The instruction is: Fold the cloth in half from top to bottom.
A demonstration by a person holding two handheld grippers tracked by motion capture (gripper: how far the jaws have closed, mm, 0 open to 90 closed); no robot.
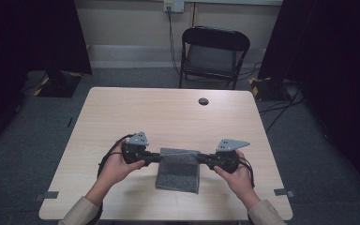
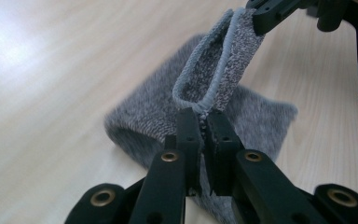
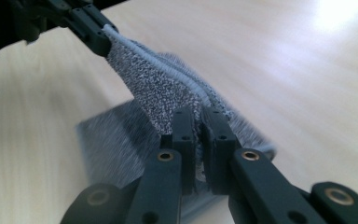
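- Already, the grey cloth (image 1: 178, 171) is clamped at two corners by the left gripper (image 1: 158, 157) and right gripper (image 1: 200, 159), far edge lifted off the counter (image 1: 168, 117).
- Folding is judged underway; laying down remains.

A grey knitted cloth (image 1: 178, 169) lies folded on the table, its far edge lifted taut.

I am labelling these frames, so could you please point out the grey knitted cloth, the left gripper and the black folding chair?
grey knitted cloth (image 1: 178, 176): high view, flat lower part.
left gripper (image 2: 204, 122): left gripper view, between its fingertips.
black folding chair (image 1: 211, 58): high view, seat.
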